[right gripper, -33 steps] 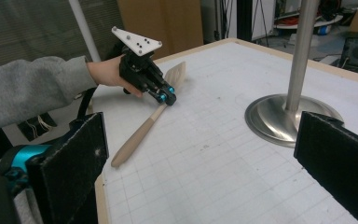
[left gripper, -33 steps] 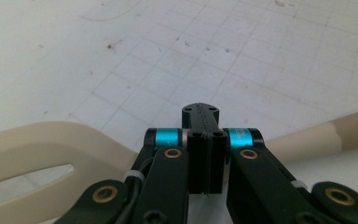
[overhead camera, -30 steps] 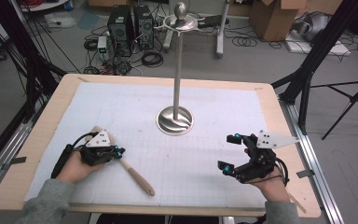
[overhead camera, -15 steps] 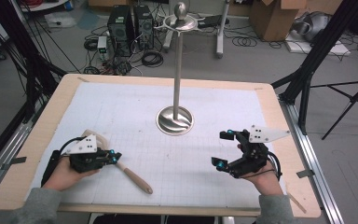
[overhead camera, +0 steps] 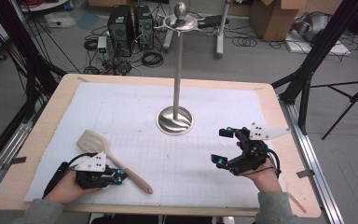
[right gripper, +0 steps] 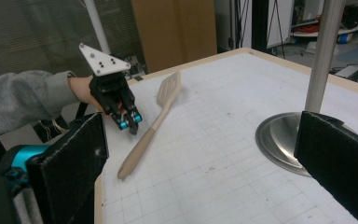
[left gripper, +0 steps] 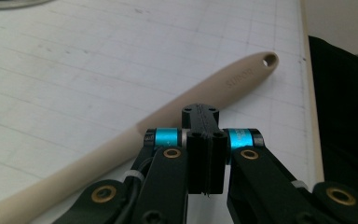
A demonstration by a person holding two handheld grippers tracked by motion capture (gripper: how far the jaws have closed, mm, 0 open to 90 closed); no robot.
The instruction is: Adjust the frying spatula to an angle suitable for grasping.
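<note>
A: Where's the spatula sitting relative to the tools?

B: It's lying flat on the tabletop, near-left. The left tool is hovering right at its handle, roughly mid-shaft, just on the near side of it. In the left gripper view the two jaws are pressed together, nothing between them, and the handle is running past just beyond the tips.

A: Touching it?

B: Can't tell. Tips are reading very close to the shaft, but contact isn't resolvable.

A: Right side?

B: The right tool is sitting near-right, well apart from the spatula, jaws spread wide, holding nothing. Left is clearly the nearer one.

A: Long axis?

B: Diagonal. The handle end with the hang hole is pointing near and toward the middle; the slotted blade is pointing far-left. The left tool is crossing that axis at an angle, not lining up along it.

A: So the next move is?

B: My guess: left tool needs to be opening before it can straddle the handle. Closed as it is, it can only be nudging the shaft.

A: Anything farther back?

B: The metal stand is standing upright mid-tabletop, round base flat, well clear of the spatula.
</note>
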